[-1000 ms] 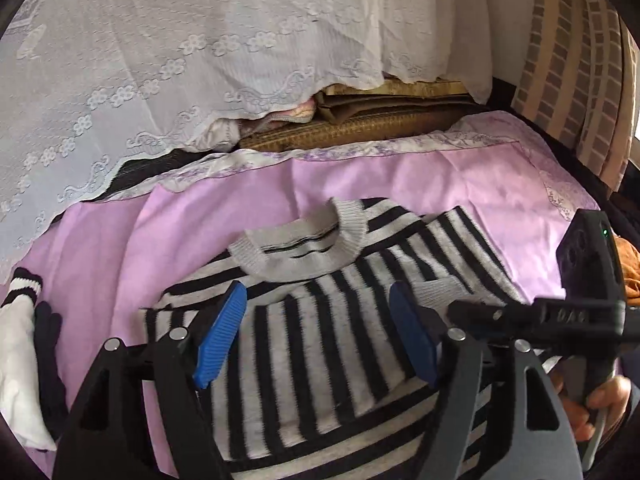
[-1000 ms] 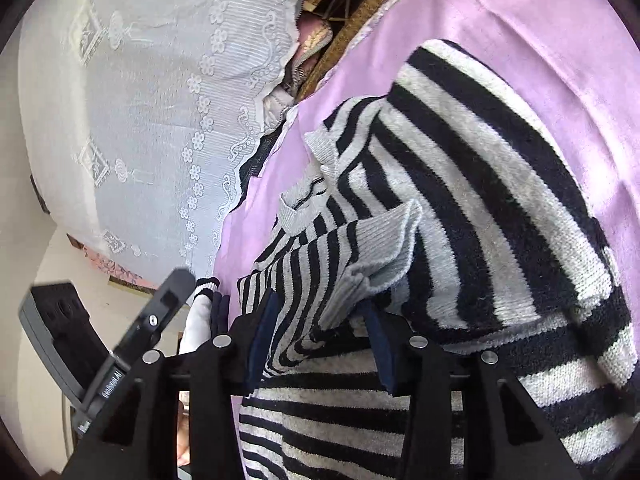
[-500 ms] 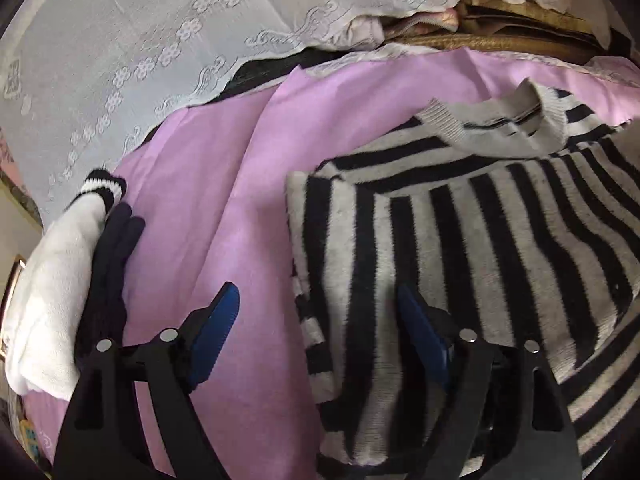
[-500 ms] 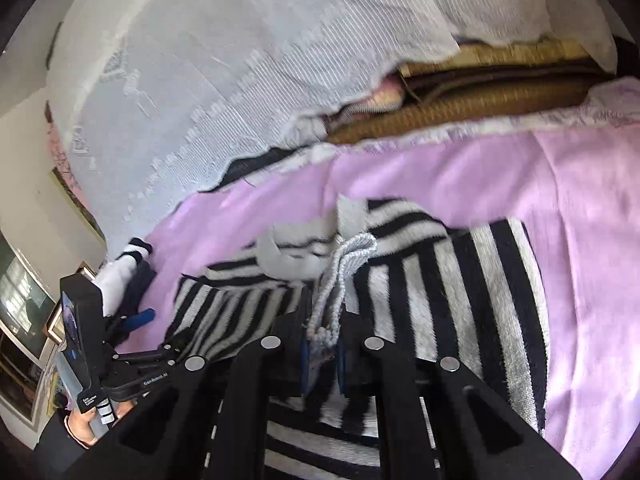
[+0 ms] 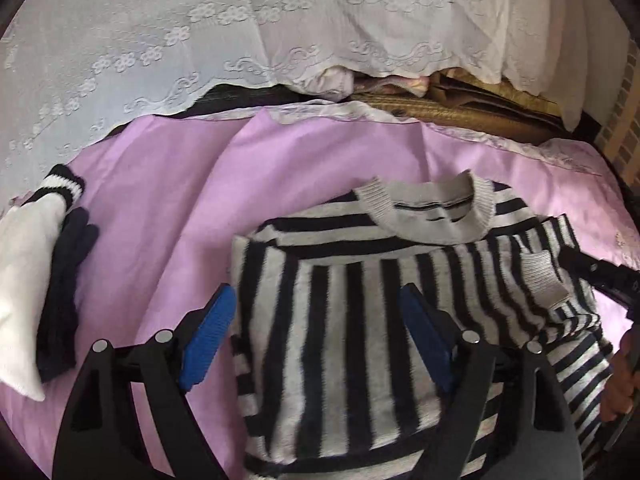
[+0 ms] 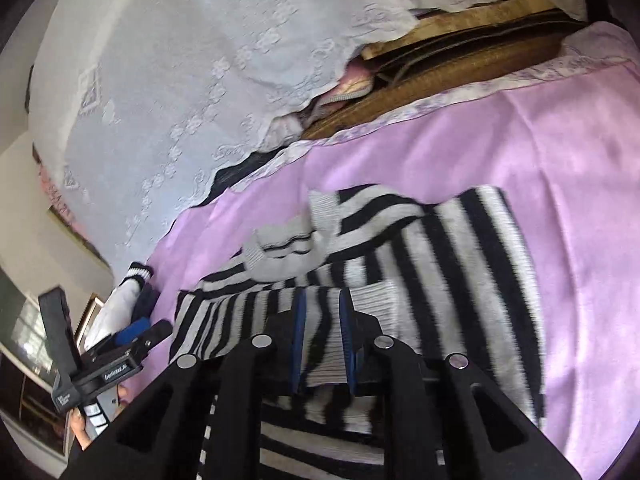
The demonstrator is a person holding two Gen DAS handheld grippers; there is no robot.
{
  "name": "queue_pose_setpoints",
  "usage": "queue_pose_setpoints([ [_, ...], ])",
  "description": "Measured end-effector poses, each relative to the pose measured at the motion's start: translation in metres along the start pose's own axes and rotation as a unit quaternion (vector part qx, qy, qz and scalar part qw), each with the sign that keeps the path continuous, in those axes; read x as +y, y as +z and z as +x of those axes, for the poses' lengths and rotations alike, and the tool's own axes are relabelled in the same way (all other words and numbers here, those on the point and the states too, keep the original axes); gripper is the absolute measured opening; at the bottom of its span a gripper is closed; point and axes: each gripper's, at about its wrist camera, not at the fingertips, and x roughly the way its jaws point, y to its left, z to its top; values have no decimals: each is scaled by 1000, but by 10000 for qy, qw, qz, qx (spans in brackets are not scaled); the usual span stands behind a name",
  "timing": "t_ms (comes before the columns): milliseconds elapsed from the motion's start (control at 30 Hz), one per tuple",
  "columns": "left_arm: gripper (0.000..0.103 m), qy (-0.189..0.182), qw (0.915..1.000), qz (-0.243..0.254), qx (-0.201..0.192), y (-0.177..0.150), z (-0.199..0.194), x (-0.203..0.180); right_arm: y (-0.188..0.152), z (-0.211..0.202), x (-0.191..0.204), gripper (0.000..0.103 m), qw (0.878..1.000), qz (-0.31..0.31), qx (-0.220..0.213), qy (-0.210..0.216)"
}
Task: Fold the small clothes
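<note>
Both sleeves had been brought across the striped sweater (image 5: 360,300) since a second before; it lay on the purple sheet (image 5: 168,208).
Sleeve-folding looked finished. The left gripper (image 5: 316,336), jaws spread and holding nothing, hovered over the sweater's left edge; the right gripper (image 6: 322,340), just reopening slightly, still straddled the grey sleeve cuff (image 6: 372,300), apparently loosely. Next: release, then fold hem toward collar (image 5: 432,216).

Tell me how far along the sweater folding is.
Done: both sleeves lie folded across the striped sweater. In hand: the right tongs have just been opening, the sleeve cuff lying loose between them. Left: folding the body in half, probably; the white sock beside it looks untouched.
</note>
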Motion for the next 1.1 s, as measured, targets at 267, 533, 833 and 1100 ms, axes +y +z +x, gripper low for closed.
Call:
queue_pose_setpoints([
  [267,96,658,9932,-732,620,-9,74,44,-2,18,-50,0,9980,615,176,-6],
  [533,92,-49,9966,-813,-115,-32,-8,59,-25,-19,-4,10,9997,-172,-19,-167],
  [833,97,487,9960,-430,606,-65,7,47,-60,-35,4,23,9968,-306,60,-742],
  [1100,97,-40,9985,342,431,-127,-63,-3,-125,-85,37,38,9928,-856,387,-746],
])
